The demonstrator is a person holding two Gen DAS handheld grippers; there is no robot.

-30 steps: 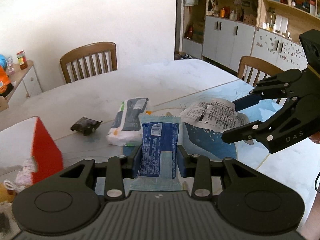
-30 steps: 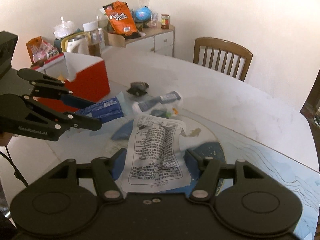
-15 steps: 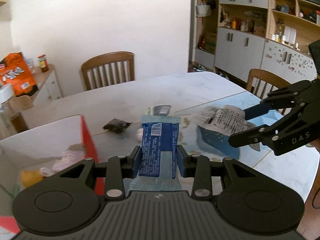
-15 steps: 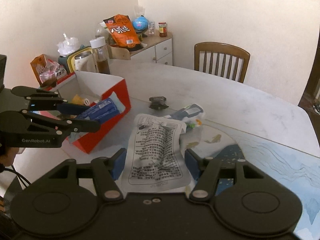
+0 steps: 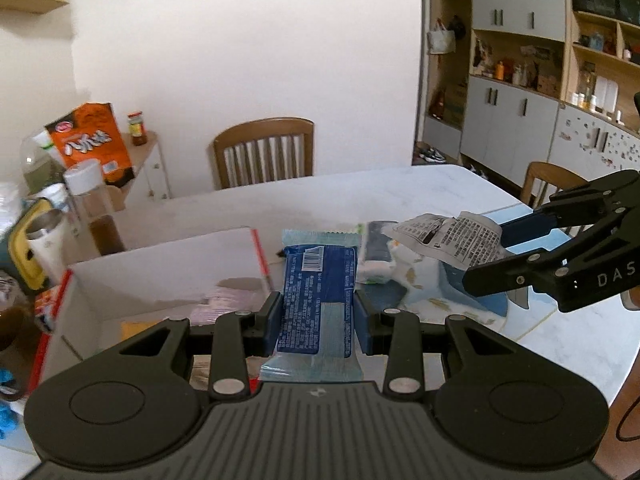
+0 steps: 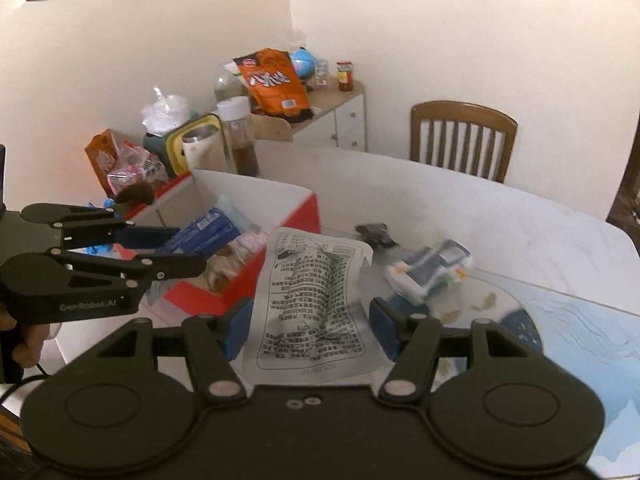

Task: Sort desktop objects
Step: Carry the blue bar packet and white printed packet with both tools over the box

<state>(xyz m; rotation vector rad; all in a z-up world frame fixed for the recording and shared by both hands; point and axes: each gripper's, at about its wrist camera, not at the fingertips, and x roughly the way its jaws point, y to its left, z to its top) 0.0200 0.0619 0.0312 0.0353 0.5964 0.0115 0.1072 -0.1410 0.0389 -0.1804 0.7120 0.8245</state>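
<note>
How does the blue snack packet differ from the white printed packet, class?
The blue snack packet is dark blue with a barcode; the white printed packet is white, covered in black text. The blue one is narrower and flat; the white one is wider and crumpled. Each is gripped in a hand-held gripper.

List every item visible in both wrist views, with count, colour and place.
blue packet: 1, blue, clamped in left tongs over the box
printed packet: 1, white with black text, held in right tongs
red box: 1, red outside, white inside, on table, holding snacks
striped pack: 1, white and grey-blue, on table
dark wrapper: 1, black, on table beyond the box
table: 1, white marble
chairs: 2, brown wood, at table
orange bag: 1, on side cabinet
left tongs: 1, black, blue pads
right tongs: 1, black, blue pads
</note>
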